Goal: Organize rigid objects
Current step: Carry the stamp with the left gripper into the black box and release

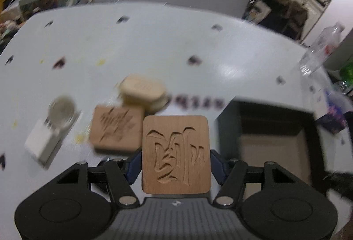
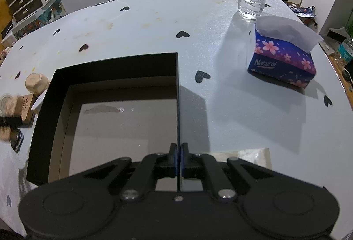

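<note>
- Table (image 2: 154, 26): white, heart-printed; carries all items.
- Black box (image 2: 48, 112): open, nothing seen inside; right tongs (image 2: 178, 160) closed on its right wall, steadying it.
- Carved wooden tile (image 1: 175, 155): gripped by left tongs (image 1: 175, 162), held above the table just left of the box.
- Step, judged: carrying the tile to the box. Next: swing right over the opening, lower, release.
- Remaining: second carved tile (image 1: 117, 129), pale wooden blocks (image 1: 143, 94).

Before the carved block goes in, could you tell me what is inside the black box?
The black box appears to hold no objects: only its bare grey floor with a scuffed patch shows. The right gripper, clamped on the box's right wall, hides the nearest strip of floor.
</note>
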Demonstrator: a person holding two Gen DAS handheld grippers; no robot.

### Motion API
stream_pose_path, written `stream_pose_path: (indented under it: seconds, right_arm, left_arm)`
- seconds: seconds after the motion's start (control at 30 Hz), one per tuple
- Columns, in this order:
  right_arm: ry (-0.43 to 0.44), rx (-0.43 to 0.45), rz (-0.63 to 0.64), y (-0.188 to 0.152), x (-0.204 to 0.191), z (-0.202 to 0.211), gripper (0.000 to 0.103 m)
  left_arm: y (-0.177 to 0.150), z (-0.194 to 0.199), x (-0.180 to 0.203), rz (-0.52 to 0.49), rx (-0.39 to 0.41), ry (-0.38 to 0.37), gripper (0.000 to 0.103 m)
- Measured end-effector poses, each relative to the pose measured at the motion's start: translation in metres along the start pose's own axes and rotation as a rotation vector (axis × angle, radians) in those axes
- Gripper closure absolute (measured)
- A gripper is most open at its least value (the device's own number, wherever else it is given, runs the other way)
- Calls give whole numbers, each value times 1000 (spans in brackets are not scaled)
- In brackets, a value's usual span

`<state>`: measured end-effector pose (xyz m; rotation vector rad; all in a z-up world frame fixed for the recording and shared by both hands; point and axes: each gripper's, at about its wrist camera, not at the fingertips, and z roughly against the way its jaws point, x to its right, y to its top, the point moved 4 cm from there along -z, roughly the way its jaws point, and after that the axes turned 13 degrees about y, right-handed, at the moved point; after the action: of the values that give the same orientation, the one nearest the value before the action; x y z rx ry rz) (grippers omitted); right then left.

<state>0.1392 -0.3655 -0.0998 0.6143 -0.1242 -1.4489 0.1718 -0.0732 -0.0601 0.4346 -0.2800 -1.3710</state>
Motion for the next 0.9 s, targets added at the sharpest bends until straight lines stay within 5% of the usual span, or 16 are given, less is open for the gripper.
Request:
stream_pose_path:
  seconds: [0.13, 0.37, 0.63, 0.9]
  right_arm:
    - [0, -4, 2, 0, 0, 0, 100]
    - [-1, -9, 2, 1, 0, 0, 100]
    - [-4, -12, 2, 1, 0, 0, 100]
    - [-4, -21, 6, 1, -2, 0, 100]
  left_arm:
    - [21, 10, 34, -28, 4, -95, 39]
    - [26, -2, 107, -85, -121, -227, 39]
    - [18, -47, 167, -64, -253, -266, 39]
    - [16, -67, 197, -63, -286, -292, 39]
